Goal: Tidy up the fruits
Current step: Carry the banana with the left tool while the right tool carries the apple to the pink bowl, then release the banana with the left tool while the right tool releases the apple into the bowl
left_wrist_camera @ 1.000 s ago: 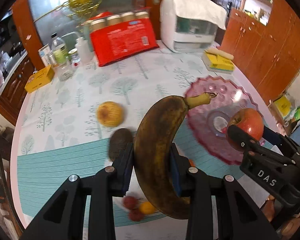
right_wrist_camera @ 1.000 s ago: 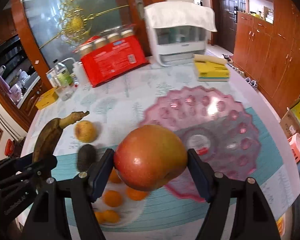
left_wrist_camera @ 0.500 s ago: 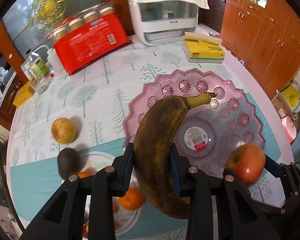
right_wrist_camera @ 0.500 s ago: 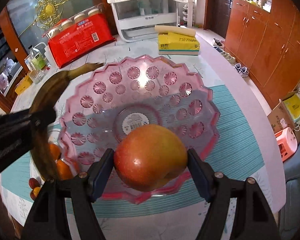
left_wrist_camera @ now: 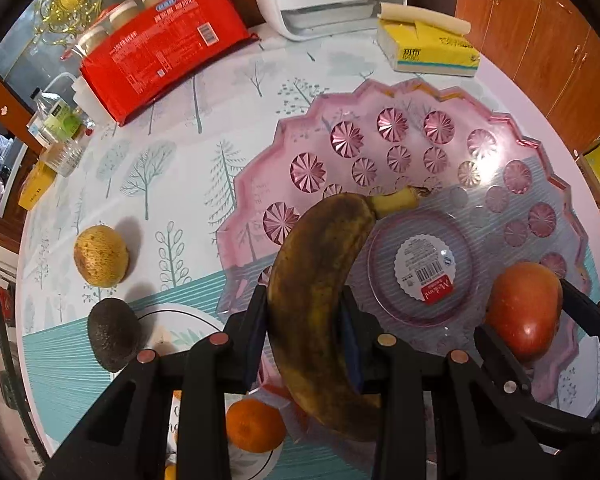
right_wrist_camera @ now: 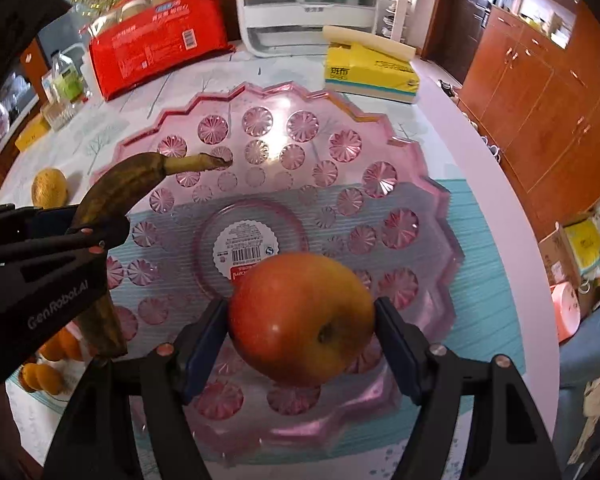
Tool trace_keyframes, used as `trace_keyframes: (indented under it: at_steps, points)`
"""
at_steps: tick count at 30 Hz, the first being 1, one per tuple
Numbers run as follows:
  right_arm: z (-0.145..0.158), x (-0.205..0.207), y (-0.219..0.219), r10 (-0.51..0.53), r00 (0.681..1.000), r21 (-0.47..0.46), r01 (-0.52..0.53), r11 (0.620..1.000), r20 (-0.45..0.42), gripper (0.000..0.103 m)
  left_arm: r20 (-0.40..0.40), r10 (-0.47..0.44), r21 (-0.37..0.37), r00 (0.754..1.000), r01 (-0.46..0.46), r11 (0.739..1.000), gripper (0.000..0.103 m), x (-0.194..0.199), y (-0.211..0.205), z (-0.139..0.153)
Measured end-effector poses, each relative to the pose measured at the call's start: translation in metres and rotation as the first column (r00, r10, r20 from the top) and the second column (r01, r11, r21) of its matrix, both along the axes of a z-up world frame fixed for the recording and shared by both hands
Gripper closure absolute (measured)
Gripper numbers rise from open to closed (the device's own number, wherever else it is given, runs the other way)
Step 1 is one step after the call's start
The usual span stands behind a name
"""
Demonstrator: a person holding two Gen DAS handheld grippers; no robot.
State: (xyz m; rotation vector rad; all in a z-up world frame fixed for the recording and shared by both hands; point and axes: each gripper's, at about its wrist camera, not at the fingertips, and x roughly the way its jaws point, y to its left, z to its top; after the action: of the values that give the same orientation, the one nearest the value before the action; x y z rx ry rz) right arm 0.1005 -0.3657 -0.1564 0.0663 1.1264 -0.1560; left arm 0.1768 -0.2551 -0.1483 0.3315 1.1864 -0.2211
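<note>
Left wrist view: the left gripper (left_wrist_camera: 306, 326) is clamped narrowly on a brown, overripe banana (left_wrist_camera: 320, 300). The banana's long axis runs away from the camera, its stem end pointing up and to the right over the pink glass dish (left_wrist_camera: 380, 140), its blunt end hanging below the fingers. A second ago the banana was over the teal mat with the dish off to the right; now it hangs over the dish's near-left part. At the right edge, the right gripper (left_wrist_camera: 524, 316) holds a red apple (left_wrist_camera: 524, 308) over the dish. A round sticker (left_wrist_camera: 424, 272) with a barcode sits in the dish's centre; its writing is too small to read. On the table (left_wrist_camera: 180, 160) to the left lie a yellow-brown round fruit (left_wrist_camera: 100, 256) and a dark avocado (left_wrist_camera: 112, 334), well apart from the dish. An orange (left_wrist_camera: 254, 424) rests on a white plate (left_wrist_camera: 180, 320) below.

Right wrist view: the right gripper (right_wrist_camera: 300, 328) stands wide, its pads pressing both sides of the apple (right_wrist_camera: 300, 316), whose dimpled end faces the camera. The apple hangs over the dish's (right_wrist_camera: 420, 200) near half; earlier it was over the table short of the dish. The left gripper's (right_wrist_camera: 100, 236) side reads "GenRobot.AI". It holds the banana (right_wrist_camera: 116, 188), stem pointing right over the dish.
</note>
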Motion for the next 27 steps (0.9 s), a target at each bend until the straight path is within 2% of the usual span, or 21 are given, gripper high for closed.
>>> trace_keyframes:
  at_steps: [5, 7, 9, 10, 16, 27]
  points:
    - [-0.004, 0.009, -0.001, 0.003, 1.000, 0.009, -0.003, 1.000, -0.014, 0.029, -0.006, -0.019, 0.000, 1.000, 0.019, 1.000, 0.067, 0.005, -0.004, -0.008]
    - [-0.004, 0.010, -0.002, 0.001, 1.000, 0.016, -0.001, 1.000, -0.009, 0.028, 0.012, -0.021, -0.023, 1.000, 0.022, 0.999, 0.043, 0.006, -0.005, -0.004]
    - [-0.005, 0.009, -0.003, -0.006, 1.000, 0.030, 0.006, 1.000, -0.006, 0.028, 0.059, -0.013, -0.023, 0.998, 0.015, 1.000, 0.030, 0.007, -0.005, 0.002]
    - [-0.004, 0.009, -0.005, -0.009, 1.000, 0.038, 0.009, 0.999, 0.003, 0.028, 0.076, -0.013, -0.017, 0.997, 0.014, 1.000, 0.026, 0.007, -0.006, 0.005]
    - [0.013, 0.004, -0.006, -0.036, 0.997, 0.034, 0.034, 0.999, 0.065, 0.029, 0.089, -0.011, -0.003, 0.996, 0.011, 1.000, 0.026, 0.008, -0.001, 0.014]
    - [0.041, -0.013, 0.017, -0.019, 0.990, 0.000, 0.019, 1.000, 0.142, 0.029, 0.166, 0.012, -0.072, 0.986, 0.000, 0.997, 0.026, -0.021, 0.034, 0.052]
